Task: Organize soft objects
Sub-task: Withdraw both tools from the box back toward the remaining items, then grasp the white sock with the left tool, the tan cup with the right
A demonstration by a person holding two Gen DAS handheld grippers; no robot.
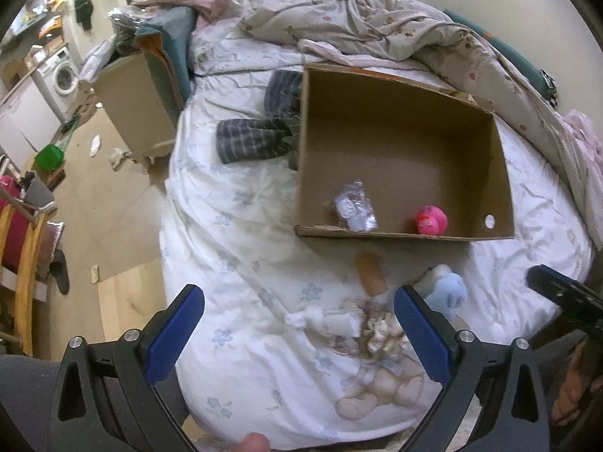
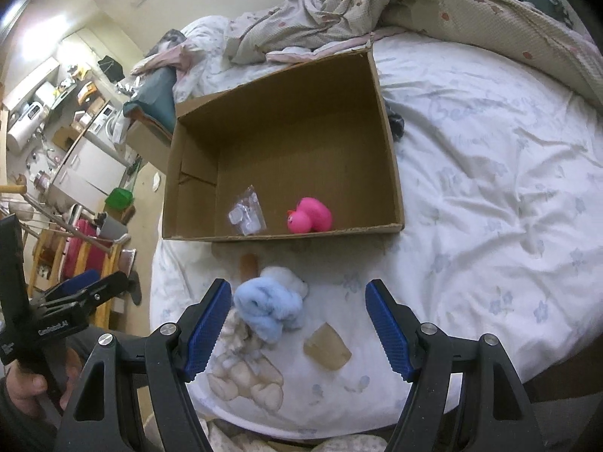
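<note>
An open cardboard box [image 1: 501,173] [image 2: 388,143] lies on the bed. Inside it are a pink duck toy [image 1: 430,220] [image 2: 311,216] and a clear plastic packet [image 1: 355,207] [image 2: 247,211]. In front of the box lie a light blue and white plush [image 1: 450,290] [image 2: 269,301], a small brown cylinder [image 1: 371,273] [image 2: 248,263] and a cream fluffy toy [image 1: 380,333] [image 2: 237,333]. My left gripper [image 1: 299,301] is open and empty above the cream toy. My right gripper [image 2: 297,295] is open and empty, with the blue plush beside its left finger.
A crumpled beige blanket [image 1: 377,26] [image 2: 377,3] lies behind the box. Dark striped cloth [image 1: 256,137] lies left of the box. A tan patch [image 2: 327,346] lies on the sheet between my right fingers. A cardboard bin [image 1: 132,109] and cluttered floor are left of the bed.
</note>
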